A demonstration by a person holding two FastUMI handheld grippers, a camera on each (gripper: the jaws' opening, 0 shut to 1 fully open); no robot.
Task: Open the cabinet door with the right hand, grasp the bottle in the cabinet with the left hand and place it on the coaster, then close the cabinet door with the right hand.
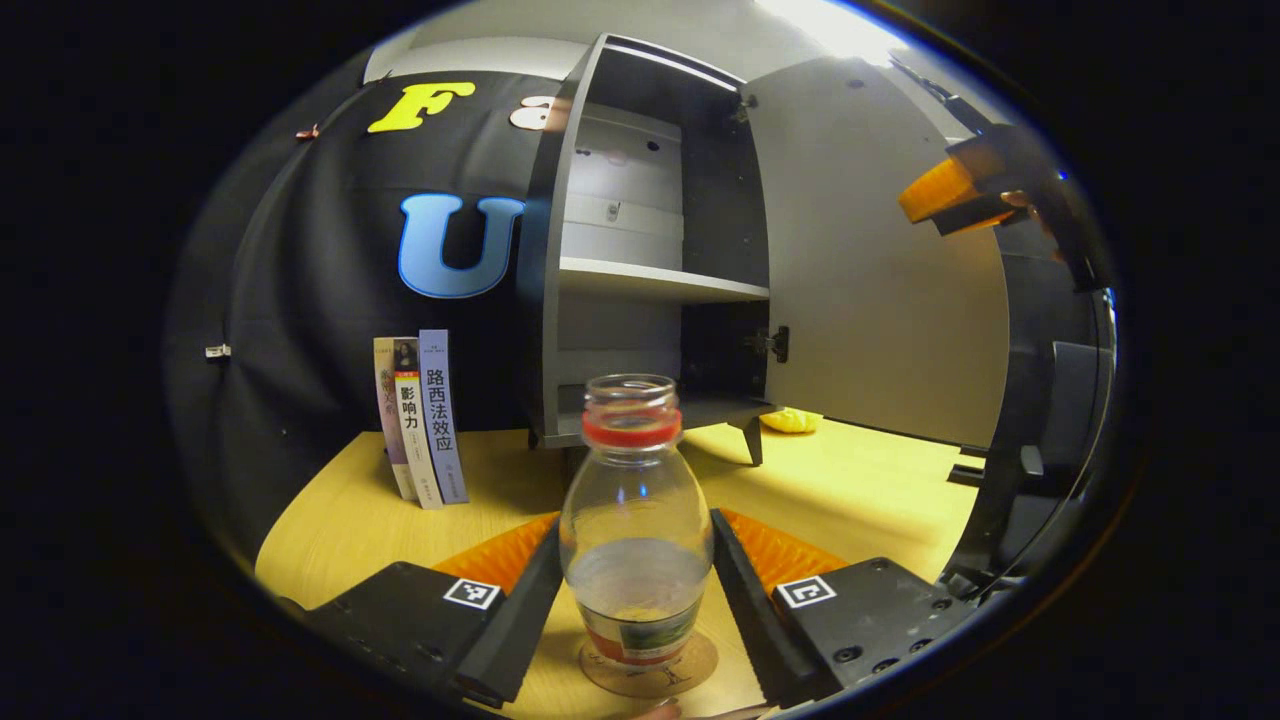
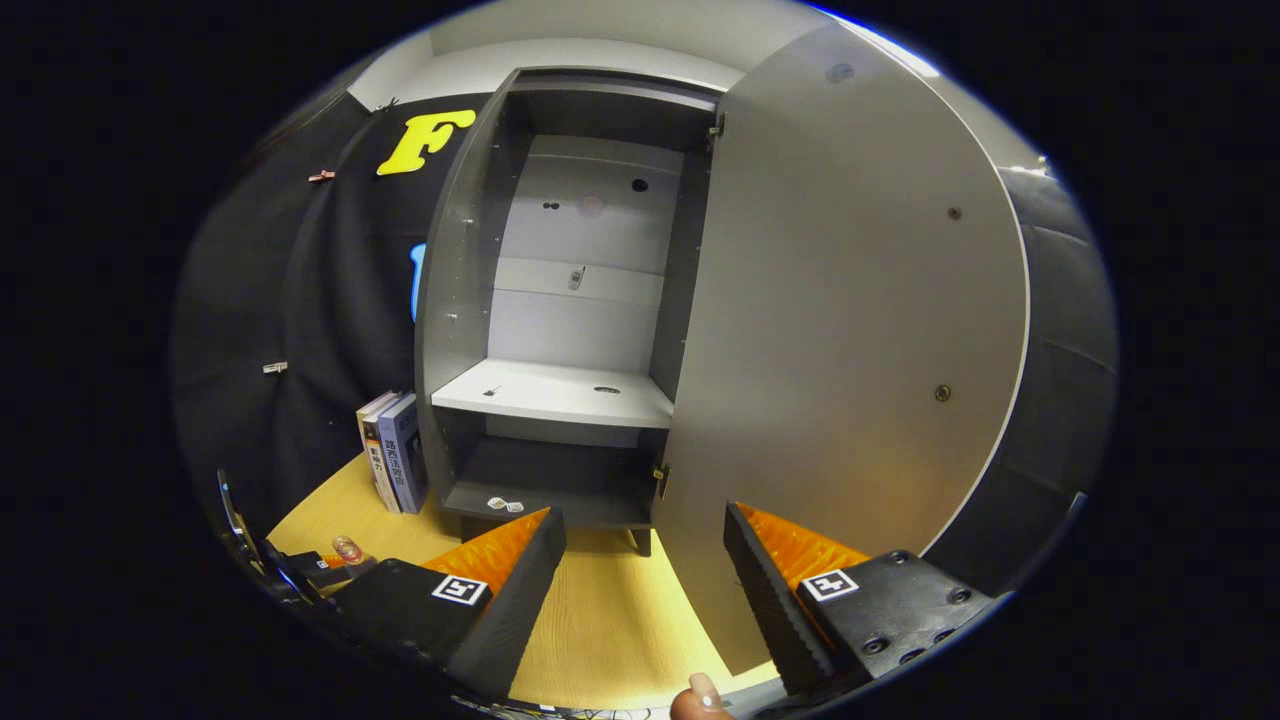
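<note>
Standing on a round coaster point(image 1: 650, 672), the bottle point(image 1: 635, 520) is sitting between the fingers of the left gripper point(image 1: 636, 590); whether both fingers are pressing its sides I cannot tell. It is a clear plastic bottle with no cap, a red ring around its neck, a little liquid at the bottom and a coloured label low on its body. Beyond it the wooden table point(image 1: 860, 490) is running back to three upright books point(image 1: 422, 420) and the grey cabinet point(image 1: 600, 270), whose door point(image 1: 880, 270) is hanging wide open. In the right gripper view, the right gripper point(image 2: 645, 560) is hovering with its fingers spread, gripping nothing, just before the door's inner face.
</note>
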